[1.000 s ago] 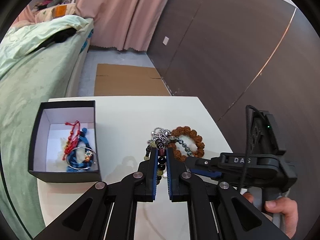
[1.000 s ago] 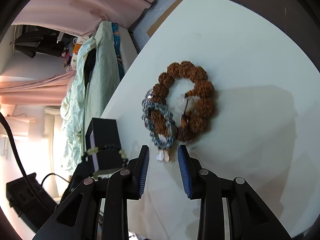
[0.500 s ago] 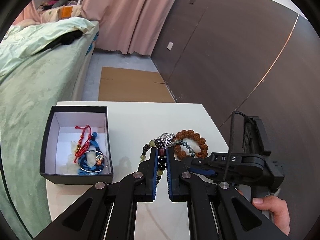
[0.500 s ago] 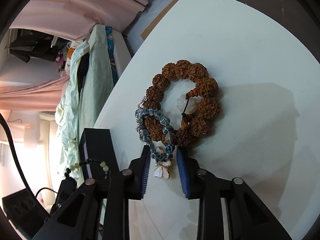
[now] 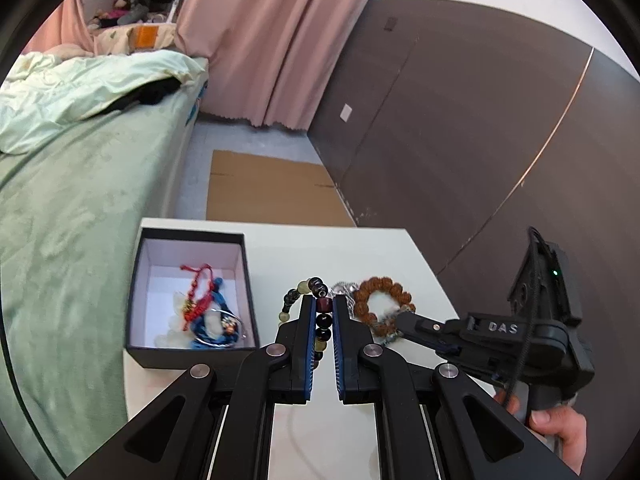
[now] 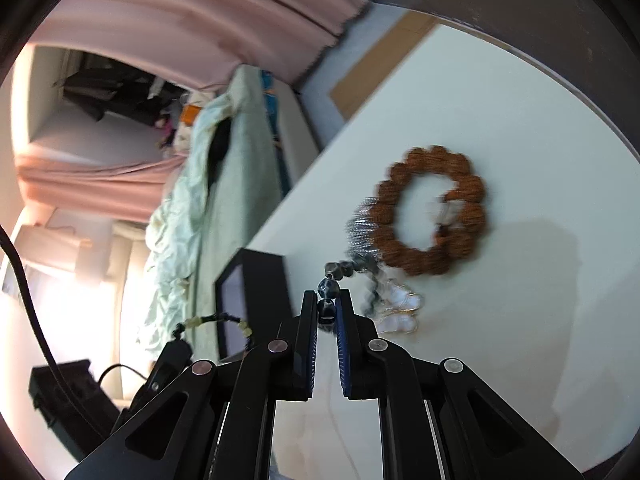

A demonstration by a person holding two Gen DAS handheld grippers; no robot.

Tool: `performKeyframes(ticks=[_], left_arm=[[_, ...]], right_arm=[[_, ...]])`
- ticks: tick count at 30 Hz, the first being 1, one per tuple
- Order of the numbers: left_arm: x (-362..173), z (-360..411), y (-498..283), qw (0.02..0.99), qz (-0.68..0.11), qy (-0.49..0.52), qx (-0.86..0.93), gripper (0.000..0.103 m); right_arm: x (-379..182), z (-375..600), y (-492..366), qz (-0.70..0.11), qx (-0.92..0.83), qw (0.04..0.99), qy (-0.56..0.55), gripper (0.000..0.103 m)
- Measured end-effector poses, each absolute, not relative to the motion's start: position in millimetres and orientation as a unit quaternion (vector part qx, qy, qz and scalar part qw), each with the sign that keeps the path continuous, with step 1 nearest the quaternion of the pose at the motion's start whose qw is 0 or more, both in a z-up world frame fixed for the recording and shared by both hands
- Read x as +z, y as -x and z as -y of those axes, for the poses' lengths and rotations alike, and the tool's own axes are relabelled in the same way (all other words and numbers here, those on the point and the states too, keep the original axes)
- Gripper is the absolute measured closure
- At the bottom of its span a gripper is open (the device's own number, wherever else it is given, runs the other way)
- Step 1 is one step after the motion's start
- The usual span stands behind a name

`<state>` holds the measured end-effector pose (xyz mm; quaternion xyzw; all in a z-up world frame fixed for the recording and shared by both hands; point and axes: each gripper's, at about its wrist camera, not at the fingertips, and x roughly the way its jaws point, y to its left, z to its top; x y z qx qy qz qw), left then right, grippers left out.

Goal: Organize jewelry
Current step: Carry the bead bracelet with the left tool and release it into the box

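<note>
Left hand-held gripper (image 5: 323, 320) clenched on a dark-and-jade bead bracelet (image 5: 308, 300), lifted above the white desk (image 5: 360, 252) just right of the black jewelry box (image 5: 248, 280). Right hand-held gripper (image 6: 328, 312) clamped on a blue-grey bead bracelet (image 6: 340, 276) with a white butterfly charm (image 6: 400, 312), beside the brown rudraksha bracelet (image 6: 432, 208) lying on the desk. Red cord and blue bracelets inside the box.

A white rectangular table (image 5: 352, 248) stands beside a bed covered in a pale green rumpled quilt (image 5: 76, 168). Beyond the table a flat brown cardboard sheet (image 5: 272, 196) lies on the grey floor (image 5: 248, 140). Pink pleated curtains (image 5: 272, 40) hang behind the bed, meeting a dark brown panelled wall (image 5: 460, 128) on the table's far side.
</note>
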<state>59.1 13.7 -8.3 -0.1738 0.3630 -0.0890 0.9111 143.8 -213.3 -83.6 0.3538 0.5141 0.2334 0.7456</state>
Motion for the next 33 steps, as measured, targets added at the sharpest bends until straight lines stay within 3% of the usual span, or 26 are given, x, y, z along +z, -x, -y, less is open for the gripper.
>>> performKeyframes(ticks=[16, 24, 26, 28, 30, 33], left_arm=[[-7.2, -61.7, -65.5, 0.913, -0.349, 0.206, -0.047, 0.095], [-29.8, -81.7, -88.9, 0.882, -0.399, 0.248, -0.023, 0.092], [-33.0, -86.2, -91.9, 0.877, -0.404, 0.258, -0.018, 0.079], [-32.6, -90.1, -91.5, 0.878, -0.399, 0.265, -0.010, 0.040], [-27.3, -95.0, -86.5, 0.887, -0.374, 0.271, 0.002, 0.028], [-19.6, -97.7, -86.0, 0.894, -0.361, 0.264, 0.009, 0.028]], right_arm=[[-54.8, 167.1, -135.9, -0.467, 0.308, 0.762, -0.327, 0.092], [-59.4, 153.3, -144.7, -0.472, 0.319, 0.756, -0.322, 0.092], [-61.0, 153.5, -143.4, -0.472, 0.323, 0.755, -0.321, 0.092], [-60.4, 153.4, -145.1, -0.470, 0.329, 0.753, -0.323, 0.092], [-57.9, 150.6, -146.5, -0.465, 0.339, 0.752, -0.323, 0.092], [-53.2, 143.7, -148.1, -0.456, 0.353, 0.751, -0.323, 0.092]])
